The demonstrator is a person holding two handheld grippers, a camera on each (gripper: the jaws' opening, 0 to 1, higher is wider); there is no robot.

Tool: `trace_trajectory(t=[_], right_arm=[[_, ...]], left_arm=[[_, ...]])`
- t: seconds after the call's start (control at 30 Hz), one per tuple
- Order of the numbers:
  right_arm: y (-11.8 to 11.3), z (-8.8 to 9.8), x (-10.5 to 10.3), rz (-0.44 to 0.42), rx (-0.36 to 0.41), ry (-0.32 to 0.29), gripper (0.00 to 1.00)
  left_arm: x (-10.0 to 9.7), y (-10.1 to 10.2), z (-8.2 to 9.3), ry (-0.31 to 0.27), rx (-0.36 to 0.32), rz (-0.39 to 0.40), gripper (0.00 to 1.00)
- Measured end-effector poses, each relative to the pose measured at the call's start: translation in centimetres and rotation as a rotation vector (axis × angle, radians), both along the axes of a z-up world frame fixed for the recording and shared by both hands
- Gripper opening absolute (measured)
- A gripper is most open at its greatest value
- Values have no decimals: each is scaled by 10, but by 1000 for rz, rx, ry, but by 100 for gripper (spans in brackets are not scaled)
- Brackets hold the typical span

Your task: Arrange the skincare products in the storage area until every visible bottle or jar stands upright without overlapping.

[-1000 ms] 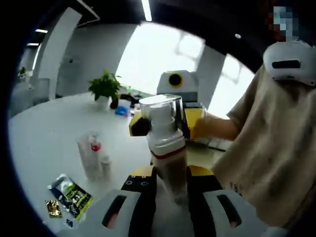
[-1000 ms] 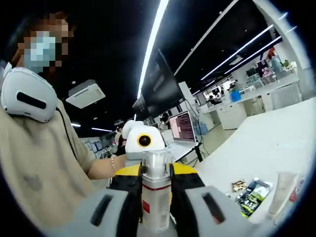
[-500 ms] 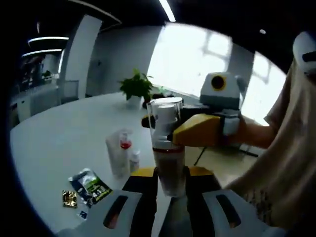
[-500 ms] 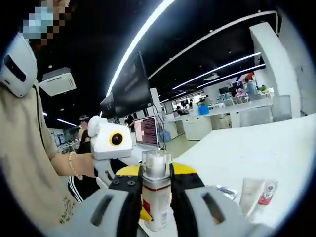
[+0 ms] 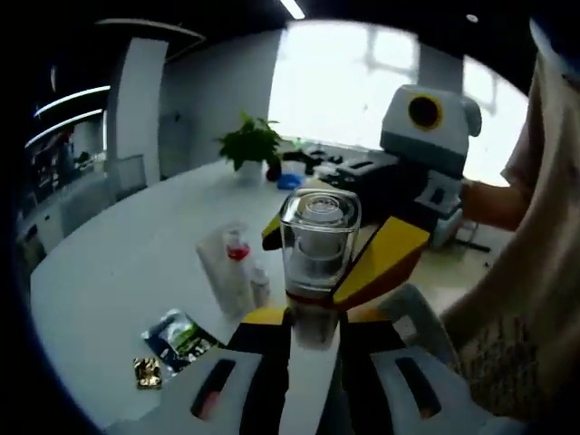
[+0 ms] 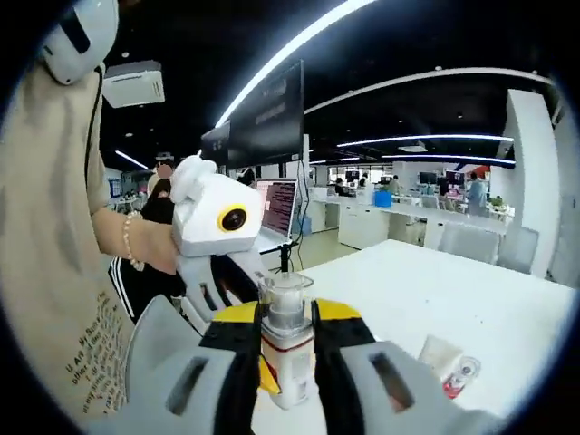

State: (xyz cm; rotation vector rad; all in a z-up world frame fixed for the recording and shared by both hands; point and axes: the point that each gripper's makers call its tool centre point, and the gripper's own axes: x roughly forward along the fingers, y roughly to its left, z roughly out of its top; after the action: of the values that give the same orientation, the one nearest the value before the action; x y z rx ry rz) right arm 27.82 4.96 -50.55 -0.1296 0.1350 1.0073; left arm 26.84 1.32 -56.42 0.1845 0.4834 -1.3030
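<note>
Above the white table (image 5: pixel 118 272), clamped between the jaws of the left gripper (image 5: pixel 313 340): a pump bottle (image 5: pixel 317 263) with a clear cap, long axis running straight out along the jaws, cap end toward the lens-far side. Pinched low on the body, so most of the length stands free beyond the tips. Crossing just behind it from the right, the yellow-tipped right gripper (image 5: pixel 381 258), close to touching the neck.

Between the jaws of the right gripper (image 6: pixel 286 353), seen from its own view: the same bottle (image 6: pixel 286 349), red band at the shoulder, also held snug, axis again in line with the jaws, cap up. Both pairs of jaws pressed on one bottle, then, held aloft, well clear of the table.

Down on the table, left of the held bottle: a white tube with a red cap (image 5: pixel 227 267) standing, a smaller bottle (image 5: pixel 261 285) just beside it, and flat sachets (image 5: pixel 181 335) nearer the edge. Probably a handover or reorienting in hand; next, lowering base-first into free space beside the tube.
</note>
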Motion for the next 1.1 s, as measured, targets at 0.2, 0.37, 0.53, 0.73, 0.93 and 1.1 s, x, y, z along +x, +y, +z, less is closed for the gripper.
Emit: trace_trajectory(t=[0.2,0.37,0.53,0.73,0.93,1.1], right_arm=[[-7,-12,4,-21,-31,14,21],[-12,-24,8,-49,-43,36,21],[-18,-41,12,-78,-75,62,21],[-24,-64,18,-104,-117,98,21],[-27,-87,24,-122,-165,129,21],[-29,-105,27,-129,-205,150,21]], left_arm=[[6,-5,-11,-26,20,-17,16],[11,-8,-25,-17,50,-29,16],[14,-13,-41,-23,71,-46,16],[19,-17,-63,-40,101,-72,16],[26,-20,-85,-45,143,-91,16],[28,-22,-102,-40,159,-98,17]])
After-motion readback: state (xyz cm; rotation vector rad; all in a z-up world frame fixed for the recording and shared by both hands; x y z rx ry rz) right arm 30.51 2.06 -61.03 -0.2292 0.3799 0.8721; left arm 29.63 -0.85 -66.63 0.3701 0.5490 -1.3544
